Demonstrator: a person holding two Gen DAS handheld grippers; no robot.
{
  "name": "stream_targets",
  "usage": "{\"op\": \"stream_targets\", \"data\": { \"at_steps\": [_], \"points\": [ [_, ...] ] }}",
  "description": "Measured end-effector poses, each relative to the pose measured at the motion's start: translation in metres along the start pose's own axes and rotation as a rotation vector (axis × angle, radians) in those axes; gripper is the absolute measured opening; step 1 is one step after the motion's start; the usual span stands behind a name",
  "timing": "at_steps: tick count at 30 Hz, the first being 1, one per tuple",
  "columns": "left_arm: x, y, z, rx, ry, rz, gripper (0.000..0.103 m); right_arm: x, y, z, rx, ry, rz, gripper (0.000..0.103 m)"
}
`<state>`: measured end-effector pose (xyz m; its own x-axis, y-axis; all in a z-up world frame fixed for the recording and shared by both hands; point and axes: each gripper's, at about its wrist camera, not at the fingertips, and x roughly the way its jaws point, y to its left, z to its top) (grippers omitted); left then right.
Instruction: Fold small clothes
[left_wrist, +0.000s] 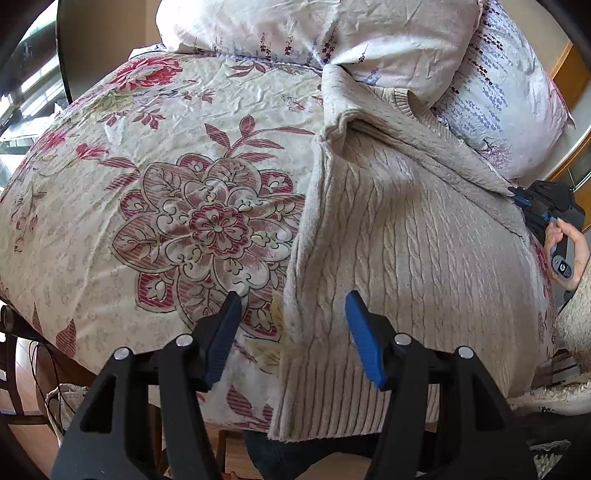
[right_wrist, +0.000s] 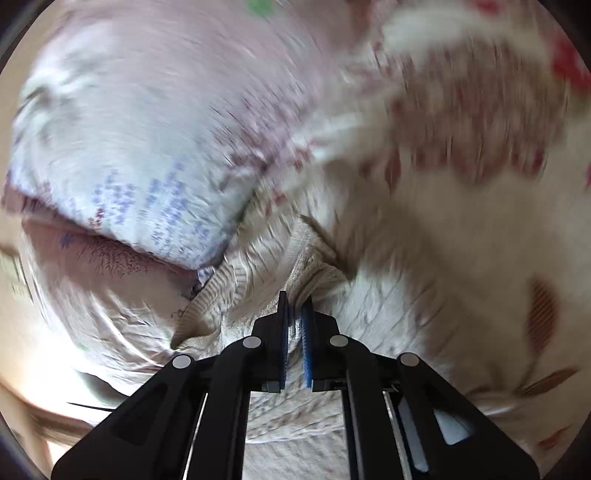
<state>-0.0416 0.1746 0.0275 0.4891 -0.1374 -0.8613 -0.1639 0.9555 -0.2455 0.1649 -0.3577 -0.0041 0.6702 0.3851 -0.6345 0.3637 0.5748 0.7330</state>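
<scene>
A beige cable-knit sweater (left_wrist: 406, 229) lies at centre right of the left view on a floral bedspread (left_wrist: 147, 206), pillows (left_wrist: 332, 33) along the top. The left gripper (left_wrist: 291, 332) hovers with fingers wide apart, holding nothing. The right gripper (right_wrist: 294, 332) has its fingers pinched on a fold of the sweater (right_wrist: 314, 273).

A: Where does the left wrist view look from?

B: From behind the left gripper (left_wrist: 291, 332), raised over the near edge of the floral bedspread (left_wrist: 166, 166) and facing across it toward the pillows (left_wrist: 369, 44).

A: And the right wrist view?

B: Much nearer, blurred, right up against the beige sweater (right_wrist: 314, 266).

A: What do they share?

B: The sweater (left_wrist: 406, 240), a pillow (right_wrist: 129, 147) and the bedspread (right_wrist: 480, 221). The right gripper (left_wrist: 517, 197) shows at the left view's right edge.
</scene>
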Motion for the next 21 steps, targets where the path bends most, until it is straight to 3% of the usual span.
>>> {"op": "stream_targets", "data": {
  "at_steps": [4, 5, 6, 8, 10, 12, 16, 21],
  "points": [
    [-0.001, 0.002, 0.001, -0.013, 0.005, -0.025, 0.058, -0.021, -0.002, -0.003, -0.133, 0.017, -0.085, 0.012],
    [-0.001, 0.003, 0.001, -0.021, 0.006, -0.037, 0.058, -0.033, -0.006, -0.007, -0.169, 0.026, -0.099, 0.021],
    [-0.002, 0.004, 0.001, -0.034, 0.009, -0.057, 0.058, -0.046, -0.010, -0.011, -0.196, 0.023, -0.097, 0.040],
    [-0.002, 0.004, -0.001, -0.050, 0.015, -0.084, 0.058, -0.075, -0.022, -0.021, -0.271, 0.013, -0.109, 0.055],
    [-0.002, 0.002, -0.002, -0.052, 0.020, -0.090, 0.056, -0.101, -0.040, -0.030, -0.323, 0.035, -0.125, 0.055],
    [-0.002, 0.000, -0.004, -0.060, 0.031, -0.108, 0.047, -0.113, -0.062, -0.043, -0.330, 0.126, -0.133, 0.055],
    [-0.002, -0.007, -0.006, -0.062, 0.055, -0.129, 0.041, -0.125, -0.103, -0.071, -0.273, 0.298, -0.137, 0.054],
    [-0.003, -0.005, -0.009, -0.093, 0.096, -0.171, 0.028, -0.125, -0.126, -0.121, -0.185, 0.513, 0.045, 0.036]
  ]
}}
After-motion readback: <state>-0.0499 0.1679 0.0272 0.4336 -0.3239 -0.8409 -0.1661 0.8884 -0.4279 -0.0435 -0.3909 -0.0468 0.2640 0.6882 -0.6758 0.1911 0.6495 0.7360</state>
